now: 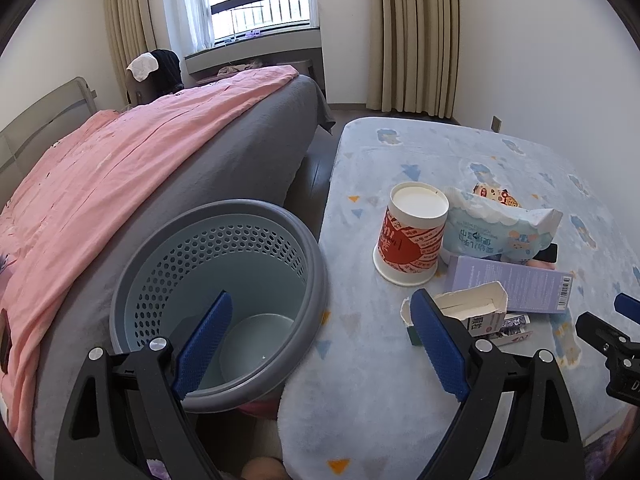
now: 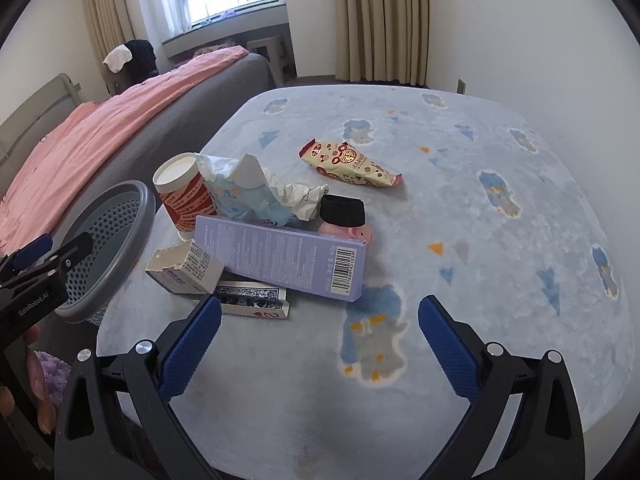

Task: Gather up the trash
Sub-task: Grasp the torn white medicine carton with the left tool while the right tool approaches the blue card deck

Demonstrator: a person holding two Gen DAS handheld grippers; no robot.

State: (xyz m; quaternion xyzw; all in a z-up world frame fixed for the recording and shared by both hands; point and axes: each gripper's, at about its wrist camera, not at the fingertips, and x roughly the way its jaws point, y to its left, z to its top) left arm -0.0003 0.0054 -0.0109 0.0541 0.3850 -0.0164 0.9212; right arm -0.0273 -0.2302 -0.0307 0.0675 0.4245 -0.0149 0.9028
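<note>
Both the left gripper (image 1: pixel 322 344) and right gripper (image 2: pixel 320 350) gaped wide, empty; the torn white cardboard carton (image 2: pixel 186 266), lower left, looked light and crushable, best pinched across its sides.

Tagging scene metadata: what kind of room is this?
Most likely a bedroom: a bed with a pink cover, a curtained window, and a low table under a fleecy blue cloth.

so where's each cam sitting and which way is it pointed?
Left wrist: on the left gripper, jaws open, facing the basket and bed; right gripper at its edge.
Right wrist: on the right gripper, jaws open, facing the blue-covered table; left gripper and a hand show.
Shared: cup, purple box, basket.
</note>
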